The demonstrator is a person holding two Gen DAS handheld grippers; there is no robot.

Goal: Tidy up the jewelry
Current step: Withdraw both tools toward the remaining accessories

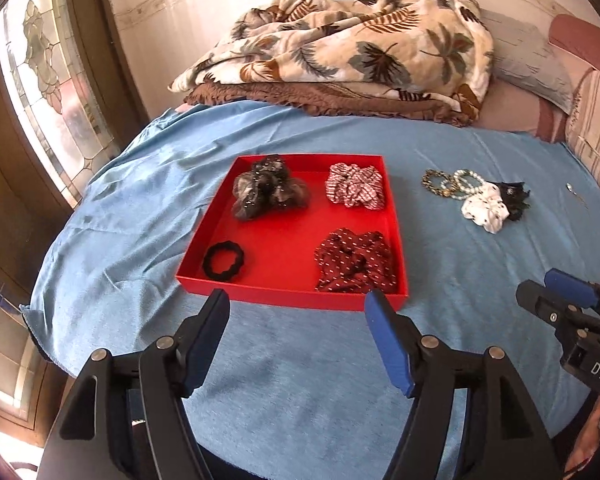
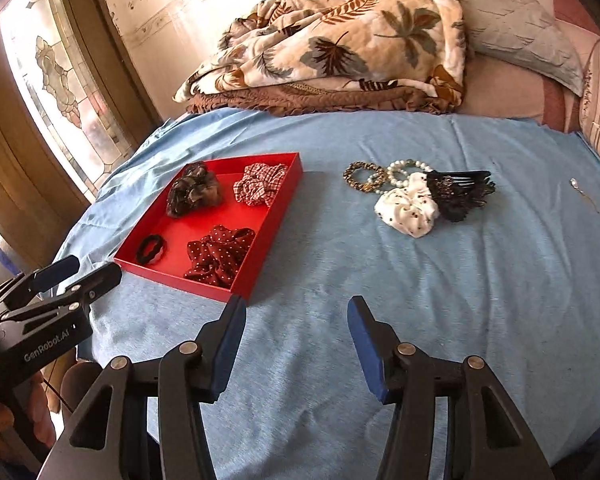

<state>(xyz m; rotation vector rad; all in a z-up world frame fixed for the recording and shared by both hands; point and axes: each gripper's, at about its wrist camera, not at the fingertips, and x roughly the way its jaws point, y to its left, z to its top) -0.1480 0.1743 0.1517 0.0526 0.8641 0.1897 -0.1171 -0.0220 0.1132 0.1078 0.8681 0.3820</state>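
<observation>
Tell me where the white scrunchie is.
The white scrunchie lies on the blue cloth, right of the red tray, touching the black hair comb.

Matt red tray [image 1: 288, 300] on a soft blue cloth [image 1: 140, 216]; fabric scrunchies [image 1: 354, 266]; glossy beaded bracelets [image 2: 406, 170].

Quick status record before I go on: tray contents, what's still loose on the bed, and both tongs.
tray: red tray, on blue cloth
in tray: black hair tie; dark sheer scrunchie; red checked scrunchie; maroon dotted scrunchie
loose, right of tray: gold bracelet; pearl bracelet; white scrunchie; black hair comb
left tongs: open, empty
right tongs: open, empty
</observation>
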